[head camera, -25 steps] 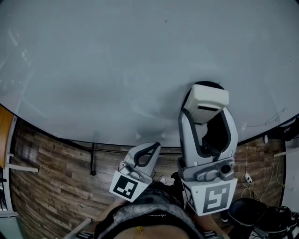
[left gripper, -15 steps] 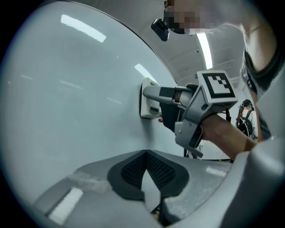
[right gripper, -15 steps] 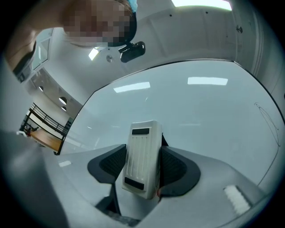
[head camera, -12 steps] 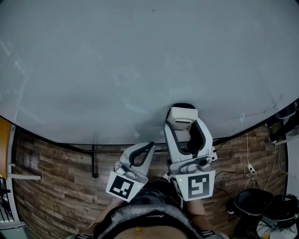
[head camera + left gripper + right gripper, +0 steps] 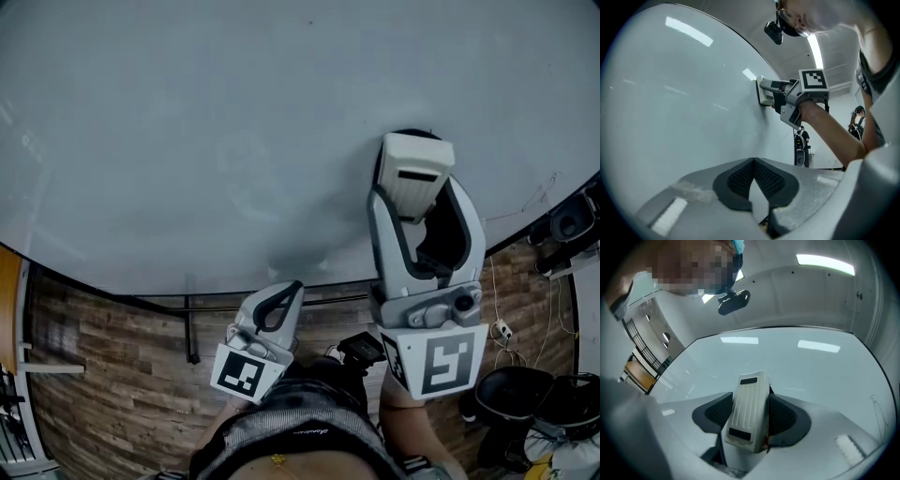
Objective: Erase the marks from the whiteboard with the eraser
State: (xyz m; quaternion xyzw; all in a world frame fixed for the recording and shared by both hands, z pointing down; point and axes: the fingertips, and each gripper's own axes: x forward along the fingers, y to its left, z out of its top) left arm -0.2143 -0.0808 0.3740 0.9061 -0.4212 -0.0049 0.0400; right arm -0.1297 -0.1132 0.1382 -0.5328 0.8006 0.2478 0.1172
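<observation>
The whiteboard (image 5: 187, 112) fills most of the head view, with a faint thin line mark (image 5: 539, 197) near its right edge and pale smudges (image 5: 239, 183) in the middle. My right gripper (image 5: 412, 192) is shut on a white eraser (image 5: 415, 167) that is pressed flat on the board. In the right gripper view the eraser (image 5: 749, 408) sits between the dark pads, and the line mark (image 5: 877, 409) shows at the far right. The left gripper (image 5: 281, 302) hangs below the board's lower edge, shut on nothing; its closed pads (image 5: 740, 180) meet in a point. The left gripper view also catches the eraser (image 5: 762, 92) against the board.
Under the board lie a wood-pattern floor (image 5: 103, 375) and a black stand frame (image 5: 190, 319). Cables (image 5: 497, 330) and a black stool (image 5: 511, 403) sit at the lower right. A person (image 5: 802, 143) stands far off in the left gripper view.
The right gripper slid the eraser down and left toward the board's lower edge, then back up and to the right. The left gripper has barely moved.
</observation>
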